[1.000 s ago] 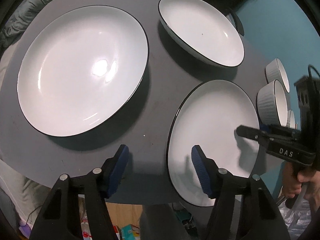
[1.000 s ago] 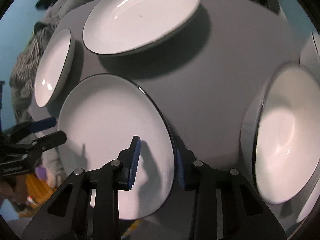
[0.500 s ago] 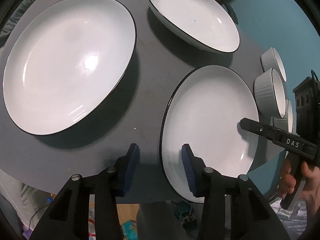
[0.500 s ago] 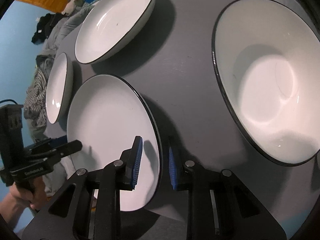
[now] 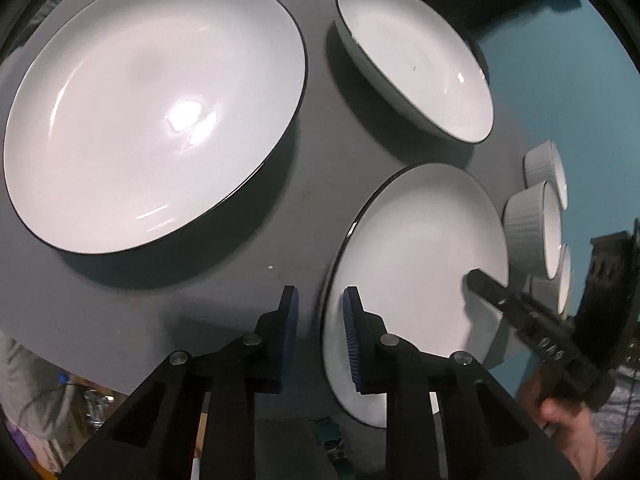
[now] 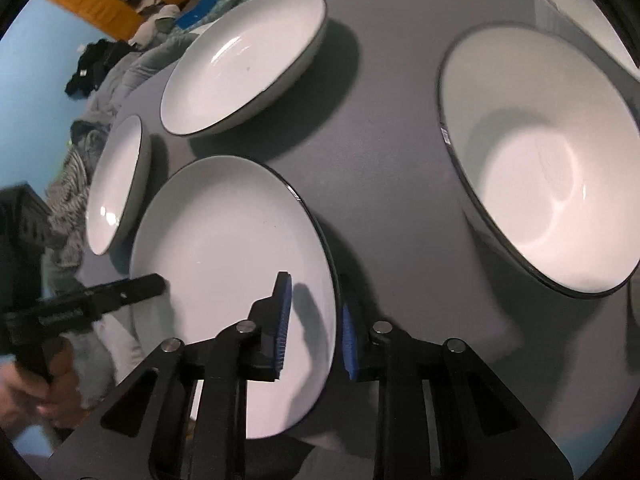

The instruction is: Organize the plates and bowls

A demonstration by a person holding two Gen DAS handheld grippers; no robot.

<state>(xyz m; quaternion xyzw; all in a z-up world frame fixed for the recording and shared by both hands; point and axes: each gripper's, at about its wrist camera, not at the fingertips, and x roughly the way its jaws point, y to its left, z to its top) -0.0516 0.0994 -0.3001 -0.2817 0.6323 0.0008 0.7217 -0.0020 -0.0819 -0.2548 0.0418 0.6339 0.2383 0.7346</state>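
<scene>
A small white plate with a black rim (image 5: pixel 416 264) lies on the grey table (image 5: pixel 312 184). My left gripper (image 5: pixel 320 326) straddles its near-left rim, one blue pad on each side, jaws narrowed. My right gripper (image 6: pixel 314 328) straddles the opposite rim of the same plate (image 6: pixel 224 248), jaws also narrowed. Whether either pair of pads touches the rim is unclear. The right gripper also shows in the left wrist view (image 5: pixel 520 312), the left gripper in the right wrist view (image 6: pixel 100 300).
A large plate (image 5: pixel 156 108) lies at the left and a shallow bowl (image 5: pixel 416 60) at the back. Three ribbed white ramekins (image 5: pixel 532 232) stand near the right edge. A deep bowl (image 6: pixel 548 164) is right of the small plate.
Both grippers have narrowed their jaws around the small plate's opposite rims and moved in closer. The right gripper has reached further over the plate.
</scene>
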